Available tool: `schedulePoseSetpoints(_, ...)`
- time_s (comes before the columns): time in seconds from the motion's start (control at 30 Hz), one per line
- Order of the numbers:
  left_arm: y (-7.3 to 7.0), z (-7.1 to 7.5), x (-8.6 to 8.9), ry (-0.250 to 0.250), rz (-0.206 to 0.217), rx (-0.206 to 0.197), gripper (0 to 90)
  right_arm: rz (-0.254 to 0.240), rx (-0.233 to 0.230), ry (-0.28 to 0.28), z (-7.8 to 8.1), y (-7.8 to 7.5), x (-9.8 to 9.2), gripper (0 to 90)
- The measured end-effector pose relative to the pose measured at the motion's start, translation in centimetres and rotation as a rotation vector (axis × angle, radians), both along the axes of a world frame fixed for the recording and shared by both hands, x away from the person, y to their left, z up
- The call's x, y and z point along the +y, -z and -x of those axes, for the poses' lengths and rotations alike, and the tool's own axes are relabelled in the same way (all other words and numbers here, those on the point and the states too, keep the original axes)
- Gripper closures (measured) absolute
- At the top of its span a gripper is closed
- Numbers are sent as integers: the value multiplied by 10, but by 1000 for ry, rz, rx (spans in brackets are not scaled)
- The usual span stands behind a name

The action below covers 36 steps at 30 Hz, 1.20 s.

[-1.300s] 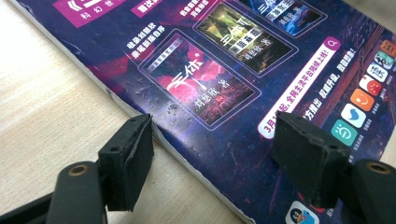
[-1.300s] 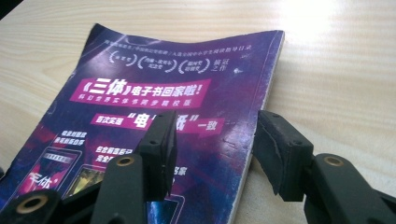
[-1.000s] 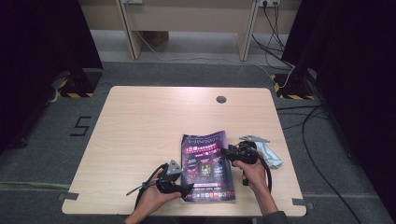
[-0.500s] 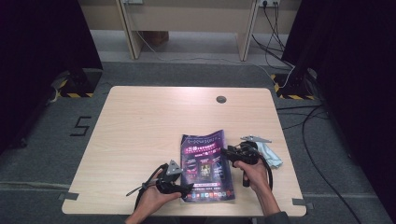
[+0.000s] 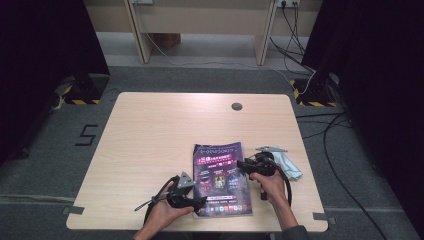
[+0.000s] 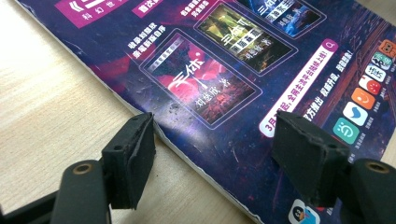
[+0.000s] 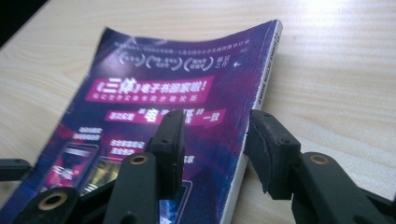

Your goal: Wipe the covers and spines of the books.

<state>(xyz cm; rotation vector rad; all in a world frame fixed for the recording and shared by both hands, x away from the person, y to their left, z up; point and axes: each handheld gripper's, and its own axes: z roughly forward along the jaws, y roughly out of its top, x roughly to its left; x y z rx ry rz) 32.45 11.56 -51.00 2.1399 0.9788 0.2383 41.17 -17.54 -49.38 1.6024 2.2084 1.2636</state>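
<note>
A purple magazine [image 5: 220, 175] lies flat on the wooden table [image 5: 150, 140], close to the near edge. My left gripper [image 5: 200, 201] sits low at its near left corner. In the left gripper view the gripper [image 6: 215, 128] stands open across the magazine [image 6: 243, 70]: one jaw is over bare table and the other over the cover. My right gripper [image 5: 243, 163] is at the magazine's right side. In the right gripper view it [image 7: 217, 119] is open astride the spine, above the magazine [image 7: 154, 93], with one jaw over the cover and one beyond the edge. Neither gripper holds anything.
A pale blue and white crumpled item [image 5: 291, 167] lies on the table just right of my right hand. A round cable hole [image 5: 236, 106] sits near the far edge. Cables run over the floor to the right of the table.
</note>
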Motion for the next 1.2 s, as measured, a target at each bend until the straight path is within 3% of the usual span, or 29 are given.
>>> schedulePoseSetpoints(0.1, 0, 0, 0, 0, -1, -1, 298, 28, 17, -6, -3, 4, 1, 577)
schedulePoseSetpoints(0.27, 0, -1, 1, 6, 0, 2, 303, 31, 28, -2, -8, 9, 2, 550)
schedulePoseSetpoints(0.33, 0, -1, 1, 6, 1, 1, 303, 53, 21, -6, -12, 13, 3, 535)
schedulePoseSetpoints(0.4, 0, -1, 1, 7, 0, 2, 303, 41, 15, -1, -14, 14, 5, 521)
schedulePoseSetpoints(0.5, 0, -1, 1, 6, 0, 2, 303, 62, 19, -4, -15, 13, 5, 568)
schedulePoseSetpoints(0.6, 0, -1, 1, 9, -1, 1, 302, 28, 14, 7, -14, 12, 0, 627)
schedulePoseSetpoints(0.7, 0, -1, 1, 10, -2, 2, 302, -66, 3, 19, -11, 5, -5, 658)
schedulePoseSetpoints(0.8, -1, -1, 1, 10, -3, 4, 300, -130, -26, 2, -8, -5, -7, 691)
schedulePoseSetpoints(1.0, 0, 0, 1, 8, -2, 3, 299, -46, -45, -53, -1, -18, 2, 717)
schedulePoseSetpoints(1.1, 0, 0, 1, 9, -1, 0, 299, -59, -37, -56, -2, -17, 1, 721)
schedulePoseSetpoints(1.2, 0, 0, 1, 8, -1, -1, 298, -101, 9, -86, -2, -13, 5, 743)
